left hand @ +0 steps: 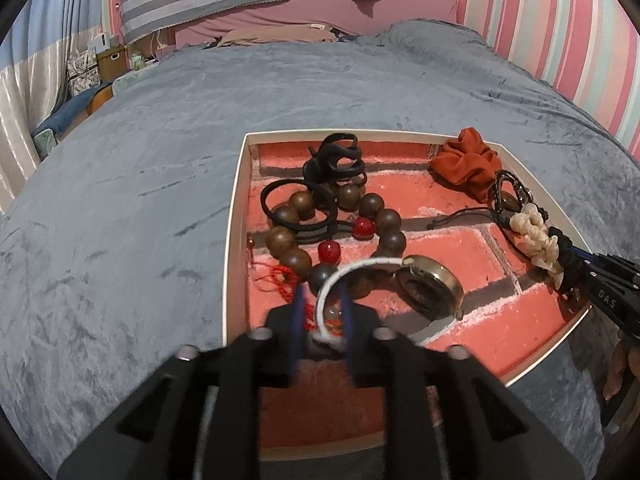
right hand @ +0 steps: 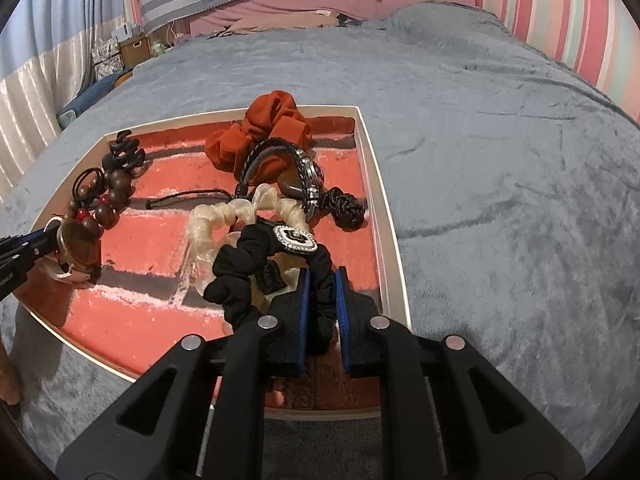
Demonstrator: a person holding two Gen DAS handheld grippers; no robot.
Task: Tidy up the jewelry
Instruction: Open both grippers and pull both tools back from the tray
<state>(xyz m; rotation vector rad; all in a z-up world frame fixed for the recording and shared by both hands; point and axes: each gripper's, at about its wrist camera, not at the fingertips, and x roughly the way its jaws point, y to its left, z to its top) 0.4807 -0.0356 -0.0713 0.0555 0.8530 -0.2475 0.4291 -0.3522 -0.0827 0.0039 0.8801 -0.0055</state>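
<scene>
A shallow white-walled tray [left hand: 239, 216] with a red brick-pattern floor lay on the grey bed cover [left hand: 120, 208], and all the jewelry sat inside it. By the tray's far left corner a black claw clip [left hand: 338, 158] stood over a bracelet of big brown wooden beads [left hand: 298, 260] with two red ones, and a thin black hair tie [left hand: 288, 208] looped through those beads. Nearer the tray's front wall a white-strapped watch [left hand: 434, 284] rested on the floor, its round brass-rimmed face tilted up. The left tool [left hand: 322, 316] hung just over the tray's front left part with the watch's white strap [left hand: 332, 292] rising between its blue pads [left hand: 298, 320]; the pads stood a little apart from the strap, so the hold looked released. At the tray's far right corner an orange scrunchie [right hand: 256, 136] bunched against the wall, with braided black bracelets [right hand: 304, 172] lying over its near side. In front of those, toward the tray's middle, lay a translucent cream scrunchie [right hand: 216, 220], and overlapping it a black scrunchie [right hand: 240, 264] bearing a sparkly black-and-white flower charm [right hand: 296, 240]. The right tool [right hand: 322, 284] was clenched on that black scrunchie close to the tray's right wall, the fabric pinched between its blue pads. A thin black cord [right hand: 184, 200] trailed across the tray floor toward the beads.
</scene>
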